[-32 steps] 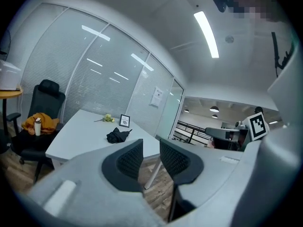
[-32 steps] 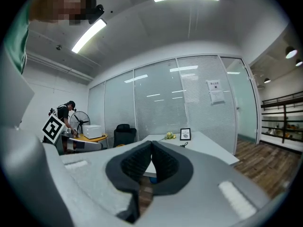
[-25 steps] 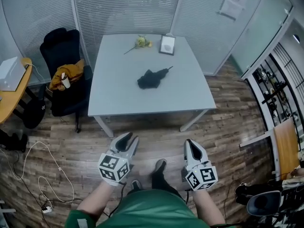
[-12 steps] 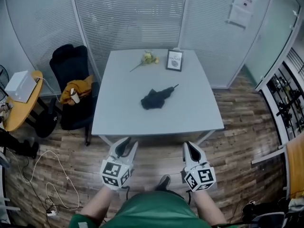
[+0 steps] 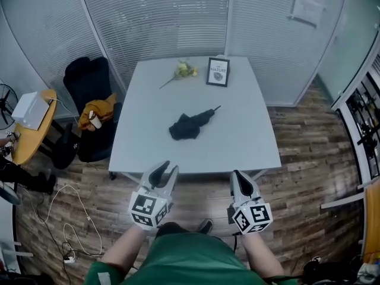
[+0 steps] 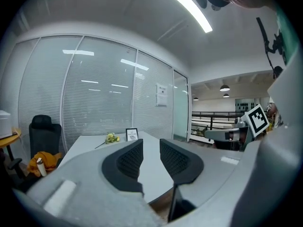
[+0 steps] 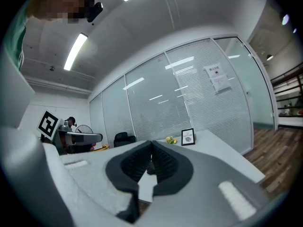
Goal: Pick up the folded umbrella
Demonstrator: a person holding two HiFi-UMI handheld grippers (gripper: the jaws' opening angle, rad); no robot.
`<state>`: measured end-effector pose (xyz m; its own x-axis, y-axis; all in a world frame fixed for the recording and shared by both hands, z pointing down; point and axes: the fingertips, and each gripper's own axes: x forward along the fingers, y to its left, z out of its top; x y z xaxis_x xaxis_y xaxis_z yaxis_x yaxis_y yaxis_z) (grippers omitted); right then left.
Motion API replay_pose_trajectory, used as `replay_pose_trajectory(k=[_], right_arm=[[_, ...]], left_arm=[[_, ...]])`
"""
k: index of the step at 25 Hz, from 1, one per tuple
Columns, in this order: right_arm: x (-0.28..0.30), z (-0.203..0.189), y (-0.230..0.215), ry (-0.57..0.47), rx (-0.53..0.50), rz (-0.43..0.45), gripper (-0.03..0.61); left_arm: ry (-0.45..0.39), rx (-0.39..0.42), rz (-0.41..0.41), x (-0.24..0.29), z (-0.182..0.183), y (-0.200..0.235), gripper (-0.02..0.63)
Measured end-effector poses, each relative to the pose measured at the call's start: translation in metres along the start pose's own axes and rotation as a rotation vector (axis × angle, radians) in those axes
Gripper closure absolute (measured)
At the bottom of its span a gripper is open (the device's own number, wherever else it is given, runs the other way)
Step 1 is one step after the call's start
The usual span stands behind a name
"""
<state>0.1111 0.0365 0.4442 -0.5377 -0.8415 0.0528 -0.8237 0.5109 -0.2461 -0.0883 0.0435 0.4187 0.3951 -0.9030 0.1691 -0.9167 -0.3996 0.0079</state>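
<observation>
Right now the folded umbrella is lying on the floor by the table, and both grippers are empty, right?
Not quite: the head view shows the folded umbrella lying on the table, near its middle. The left gripper and right gripper are indeed empty.

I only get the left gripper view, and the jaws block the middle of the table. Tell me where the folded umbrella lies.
Observer: In the head view the folded umbrella lies near the middle of the table. It is nearer you than the picture frame and the flower.
Operator: Give me how it lies.
Observer: Its slim tip points toward the table's far right corner, and the bunched cloth end faces the near left.
Operator: Report the right jaws.
Observer: In the right gripper view the right gripper has its jaws together with nothing between them.
</observation>
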Motion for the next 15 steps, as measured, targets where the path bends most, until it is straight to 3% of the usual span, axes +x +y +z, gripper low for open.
replay_pose_trajectory(k=[10,15], right_arm=[[0.028,-0.015,-0.054,0.050,0.028,-0.069,0.575],[0.058,-0.011,-0.075,0.066,0.003,-0.127,0.575]], left_arm=[[0.060,0.049,0.017,0.066,-0.014,0.027,0.476],[0.085,0.046,-0.028,0.113,-0.026,0.053,0.456]])
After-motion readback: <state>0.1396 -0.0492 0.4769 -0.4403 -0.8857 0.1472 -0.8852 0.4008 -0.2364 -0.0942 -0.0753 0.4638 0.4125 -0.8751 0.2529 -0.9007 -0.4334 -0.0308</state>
